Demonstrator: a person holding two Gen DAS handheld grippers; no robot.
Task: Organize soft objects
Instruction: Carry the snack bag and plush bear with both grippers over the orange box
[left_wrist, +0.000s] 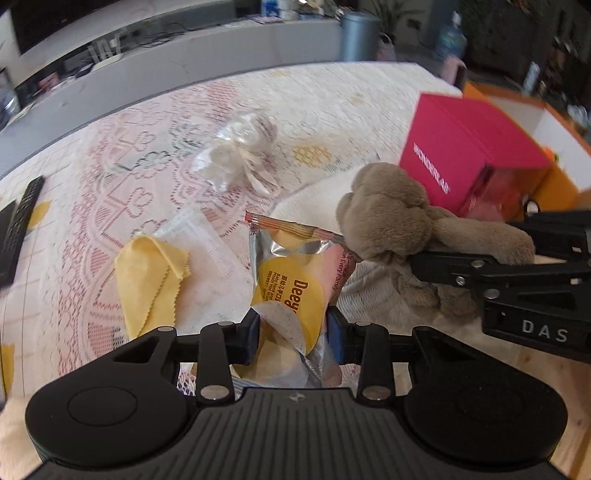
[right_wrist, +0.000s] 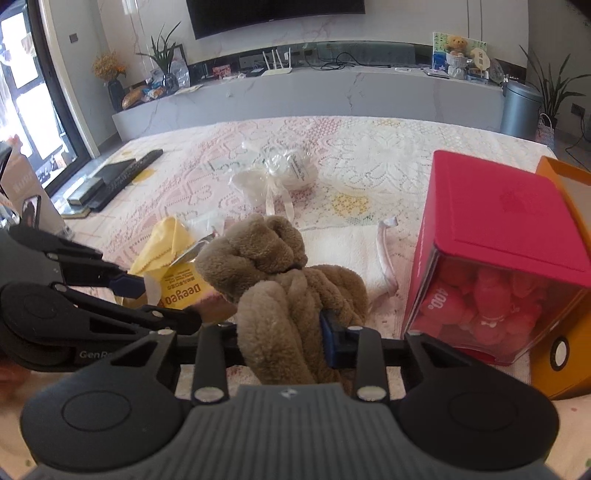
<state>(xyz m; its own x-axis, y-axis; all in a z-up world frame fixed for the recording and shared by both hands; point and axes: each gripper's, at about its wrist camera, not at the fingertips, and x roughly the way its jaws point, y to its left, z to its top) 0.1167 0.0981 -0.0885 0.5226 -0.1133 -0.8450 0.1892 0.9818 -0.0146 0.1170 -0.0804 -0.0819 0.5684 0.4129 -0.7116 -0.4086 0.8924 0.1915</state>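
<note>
The left gripper (left_wrist: 291, 334) has its fingers (left_wrist: 248, 338) clamped on a pack of wet wipes (left_wrist: 295, 291), yellow and pink with a silver torn top edge. The pack sits squarely between the two blue pads, pinched near its lower end, so most of it stands up and forward past the fingertips, lifted off the lace cloth of the table (left_wrist: 147, 155).

The right gripper (right_wrist: 291, 332) is closed on a brown plush toy (right_wrist: 280, 280). The toy fills the whole gap between the fingers; the right pad (right_wrist: 334, 339) shows pressed into the fur, while the left one is buried under it. The plush bulges up and forward beyond the tips, and some of it hangs down below them. In the left wrist view the same toy (left_wrist: 391, 214) sits just to the right of the wipes, its fur touching the pack's top corner.

On the table beneath and beside the wipes lies a yellow cloth (left_wrist: 147, 280) with a zigzag edge, partly over a clear plastic bag (left_wrist: 199, 236). Further off rests a white bundle in clear wrap (left_wrist: 240, 151) tied with ribbon. A white towel (right_wrist: 347, 247) lies flat behind the plush. To the right stands a pink box (right_wrist: 495, 229) with a clear front and red plush inside, next to an orange box (right_wrist: 569, 325). A black remote (right_wrist: 122, 177) lies at the far left.
</note>
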